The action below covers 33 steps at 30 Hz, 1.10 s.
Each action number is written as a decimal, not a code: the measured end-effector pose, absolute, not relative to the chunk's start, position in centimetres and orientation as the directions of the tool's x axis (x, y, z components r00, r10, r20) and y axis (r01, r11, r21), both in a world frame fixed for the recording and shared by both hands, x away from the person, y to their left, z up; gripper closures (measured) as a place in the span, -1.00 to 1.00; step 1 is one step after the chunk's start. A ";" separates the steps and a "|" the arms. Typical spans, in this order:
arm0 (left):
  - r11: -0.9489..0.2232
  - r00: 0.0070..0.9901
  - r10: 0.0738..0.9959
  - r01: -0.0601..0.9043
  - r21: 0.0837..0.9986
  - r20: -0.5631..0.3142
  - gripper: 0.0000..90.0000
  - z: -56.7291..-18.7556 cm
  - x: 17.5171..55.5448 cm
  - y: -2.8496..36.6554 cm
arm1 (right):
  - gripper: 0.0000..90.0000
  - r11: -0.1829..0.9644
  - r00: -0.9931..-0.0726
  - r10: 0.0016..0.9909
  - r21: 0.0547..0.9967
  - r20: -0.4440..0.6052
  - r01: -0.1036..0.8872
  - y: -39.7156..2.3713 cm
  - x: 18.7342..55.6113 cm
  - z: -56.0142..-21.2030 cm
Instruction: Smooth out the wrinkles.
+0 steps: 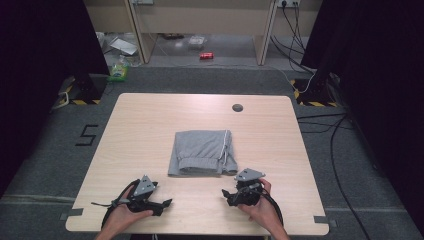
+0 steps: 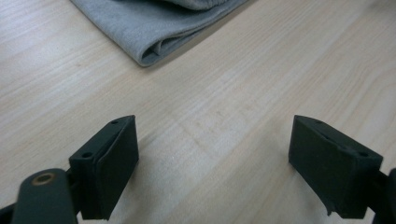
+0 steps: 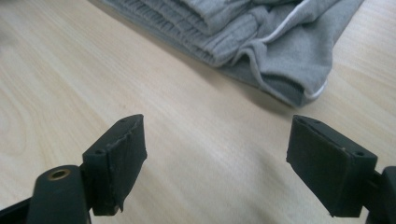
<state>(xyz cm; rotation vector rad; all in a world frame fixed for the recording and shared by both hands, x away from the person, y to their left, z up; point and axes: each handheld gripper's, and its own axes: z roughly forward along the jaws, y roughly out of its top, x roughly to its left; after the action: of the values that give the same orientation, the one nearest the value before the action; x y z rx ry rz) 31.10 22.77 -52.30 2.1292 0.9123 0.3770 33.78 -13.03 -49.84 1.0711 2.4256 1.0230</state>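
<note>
High view: my left tool (image 1: 167, 202) and right tool (image 1: 226, 194) sit open near the folded grey shorts (image 1: 202, 152); floor marking (image 1: 88, 135) reads "5".

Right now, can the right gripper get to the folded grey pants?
Probably yes. The right gripper has its jaws open with nothing between them, and bare table lies between it and the near edge of the grey pants.

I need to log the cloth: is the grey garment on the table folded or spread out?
Folded. The grey garment lies as a compact rectangle, and its layers show stacked at the edge near the grippers.
</note>
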 end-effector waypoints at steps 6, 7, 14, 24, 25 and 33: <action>-0.447 0.698 0.716 0.484 0.752 -0.024 -0.68 -52.3 31.1 22.6 | -0.56 0.500 -0.684 0.729 0.682 0.001 0.534 -13.5 32.5 -50.7; -0.447 0.697 0.717 0.485 0.752 -0.023 -0.69 -52.3 31.1 22.5 | -0.56 0.507 -0.686 0.727 0.672 0.003 0.540 -13.5 32.3 -50.9; -0.445 0.695 0.719 0.487 0.752 -0.024 -0.69 -52.3 31.1 22.5 | -0.66 0.517 -0.696 0.718 0.675 -0.007 0.527 -14.0 31.6 -51.2; -0.445 0.694 0.719 0.489 0.750 -0.025 -0.71 -52.3 31.2 22.4 | -0.69 0.518 -0.708 0.706 0.686 -0.006 0.511 -14.0 31.7 -51.4; -0.446 0.694 0.719 0.489 0.750 -0.025 -0.71 -52.3 31.2 22.4 | -0.69 0.520 -0.711 0.703 0.687 -0.007 0.508 -14.0 31.7 -51.4; -0.445 0.694 0.719 0.489 0.750 -0.026 -0.71 -52.3 31.4 22.3 | -0.71 0.517 -0.721 0.693 0.700 -0.005 0.492 -13.8 32.0 -51.6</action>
<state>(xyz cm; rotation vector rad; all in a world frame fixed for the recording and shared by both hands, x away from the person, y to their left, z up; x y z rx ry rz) 31.37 22.34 -52.33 2.1330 0.9204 0.3825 32.00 -13.78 -51.61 0.9943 2.4767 1.0090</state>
